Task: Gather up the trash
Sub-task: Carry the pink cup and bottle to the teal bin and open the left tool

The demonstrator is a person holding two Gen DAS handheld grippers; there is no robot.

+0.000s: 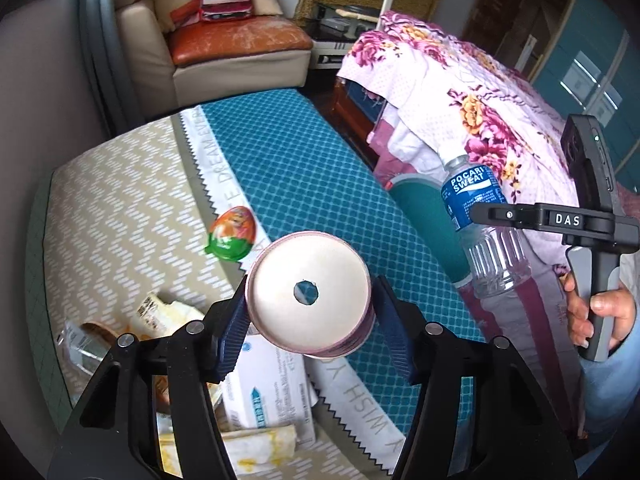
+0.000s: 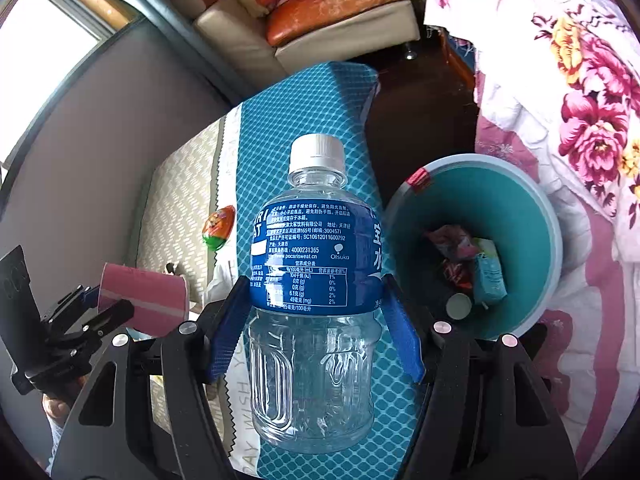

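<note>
My left gripper (image 1: pixel 310 320) is shut on a pink paper cup (image 1: pixel 308 292), held sideways above the table so its white bottom with a small hole faces the camera. In the right wrist view the same cup (image 2: pixel 144 296) shows at the left in that gripper. My right gripper (image 2: pixel 310 320) is shut on a clear Pocari Sweat bottle (image 2: pixel 312 280) with a blue label and white cap, held upright. In the left wrist view the bottle (image 1: pixel 480 224) hangs at the right. A teal bin (image 2: pixel 520 216) with wrappers inside stands right of the bottle.
On the table's beige and teal cloth (image 1: pixel 300 168) lie a green-and-orange egg-shaped wrapper (image 1: pixel 232 232), a white carton (image 1: pixel 268 384), crumpled stained paper (image 1: pixel 260 444) and a clear plastic piece (image 1: pixel 80 344). A flowered blanket (image 1: pixel 460 92) covers furniture on the right; a sofa (image 1: pixel 236 52) stands behind.
</note>
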